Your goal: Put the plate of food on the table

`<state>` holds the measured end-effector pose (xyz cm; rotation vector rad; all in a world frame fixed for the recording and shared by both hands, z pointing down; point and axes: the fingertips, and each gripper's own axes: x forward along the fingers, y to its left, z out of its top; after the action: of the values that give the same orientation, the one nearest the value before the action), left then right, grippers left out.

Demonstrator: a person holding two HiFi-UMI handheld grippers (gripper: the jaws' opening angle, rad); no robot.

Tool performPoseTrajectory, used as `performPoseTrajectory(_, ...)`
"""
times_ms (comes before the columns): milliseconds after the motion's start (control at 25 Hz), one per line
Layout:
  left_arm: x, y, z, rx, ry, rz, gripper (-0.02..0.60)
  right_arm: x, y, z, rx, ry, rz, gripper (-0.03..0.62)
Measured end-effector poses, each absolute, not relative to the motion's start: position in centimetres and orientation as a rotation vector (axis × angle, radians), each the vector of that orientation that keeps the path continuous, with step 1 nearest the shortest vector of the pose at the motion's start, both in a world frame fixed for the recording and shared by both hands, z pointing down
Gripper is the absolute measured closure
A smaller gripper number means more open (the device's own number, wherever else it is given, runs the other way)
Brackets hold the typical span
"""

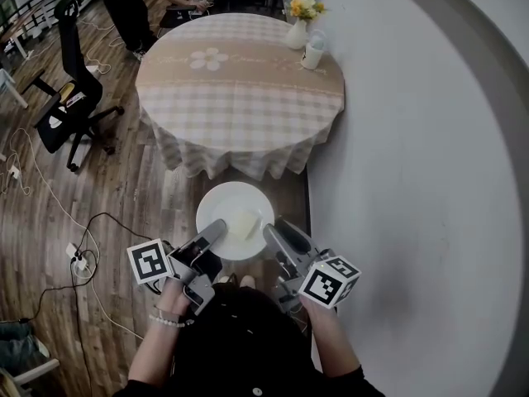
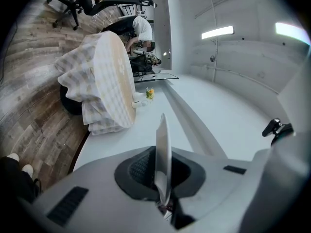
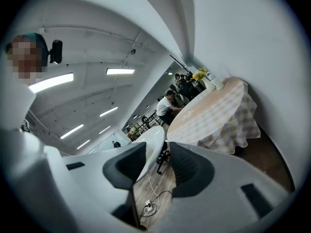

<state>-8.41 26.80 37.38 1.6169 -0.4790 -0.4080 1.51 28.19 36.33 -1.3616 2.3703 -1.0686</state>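
Plate of food [image 1: 225, 205] looks stiff, slick and breakable: the left gripper [image 1: 215, 229] clamps its rim, while the right gripper [image 1: 274, 232] stands with jaws apart around the opposite rim, where I'd grip.

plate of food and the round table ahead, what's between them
Nothing stands between them. In the head view only a strip of wooden floor separates the plate from the cloth-covered table.

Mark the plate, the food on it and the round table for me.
plate [image 1: 213, 203]: head view, bare white surface left of centre.
food [image 1: 243, 224]: head view, middle of the pale block.
table [image 1: 248, 98]: head view, checked cloth top.
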Motion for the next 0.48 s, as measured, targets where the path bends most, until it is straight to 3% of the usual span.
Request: performPoseTrajectory(480,-9.3,26.7,37.0,1.618,-0.426,-0.391,0.571,-1.0,28.3,36.1,-1.307,2.337,-1.091,0.523)
